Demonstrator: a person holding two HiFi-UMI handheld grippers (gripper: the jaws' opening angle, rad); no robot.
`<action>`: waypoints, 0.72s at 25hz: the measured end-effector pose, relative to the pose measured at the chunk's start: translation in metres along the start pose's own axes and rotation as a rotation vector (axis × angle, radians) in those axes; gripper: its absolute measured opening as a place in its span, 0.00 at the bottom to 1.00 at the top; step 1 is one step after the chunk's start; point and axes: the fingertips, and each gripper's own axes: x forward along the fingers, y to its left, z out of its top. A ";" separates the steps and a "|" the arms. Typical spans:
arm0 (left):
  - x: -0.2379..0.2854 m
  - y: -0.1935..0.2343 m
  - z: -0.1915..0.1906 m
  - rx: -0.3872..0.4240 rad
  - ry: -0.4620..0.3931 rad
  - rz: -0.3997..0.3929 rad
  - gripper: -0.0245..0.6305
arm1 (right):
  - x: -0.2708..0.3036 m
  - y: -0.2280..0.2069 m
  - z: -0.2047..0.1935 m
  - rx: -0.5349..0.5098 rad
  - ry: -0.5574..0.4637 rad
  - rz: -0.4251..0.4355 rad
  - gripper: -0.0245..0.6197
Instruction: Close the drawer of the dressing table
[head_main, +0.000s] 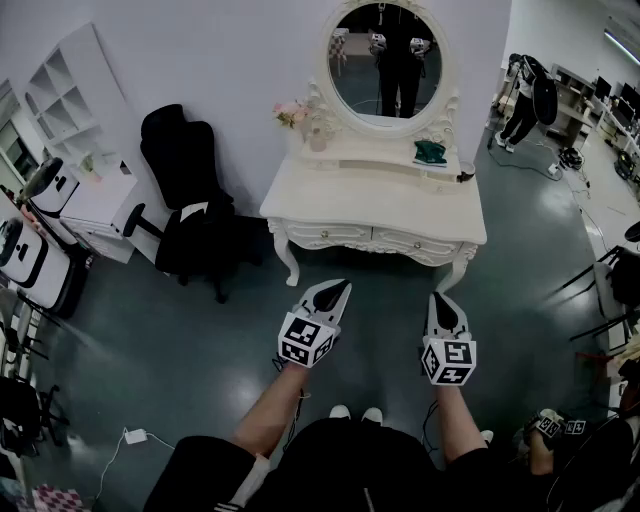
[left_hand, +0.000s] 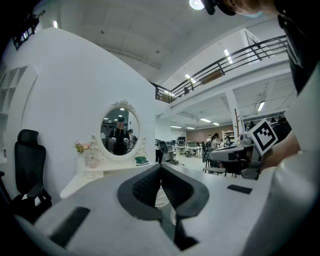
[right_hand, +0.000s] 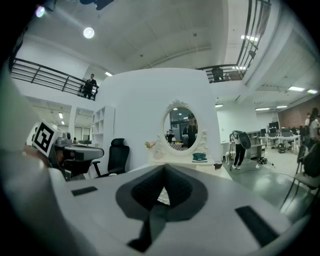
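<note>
We held the left claw (head_main: 343, 286) and the right claw (head_main: 438, 298) side by side over the dark floor (head_main: 180, 350). Both were about level and pointed toward the white dressing counter (head_main: 375, 200), well apart from it. Each claw was closed, tips together, and empty. The two drawers (head_main: 330, 236) under the top seemed flush with the front. An oval mirror (head_main: 385, 60) stood on the counter, and a black office chair (head_main: 185, 200) stood just beside its left end.
</note>
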 end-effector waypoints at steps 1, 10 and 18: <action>0.000 0.000 0.001 -0.001 -0.003 0.002 0.04 | 0.000 0.000 -0.002 0.003 0.002 0.002 0.02; 0.007 -0.017 -0.006 -0.014 -0.001 0.011 0.04 | -0.007 -0.012 -0.008 0.022 -0.020 0.013 0.04; 0.017 -0.028 -0.007 -0.019 0.006 0.028 0.04 | -0.009 -0.024 -0.006 0.027 -0.021 0.036 0.04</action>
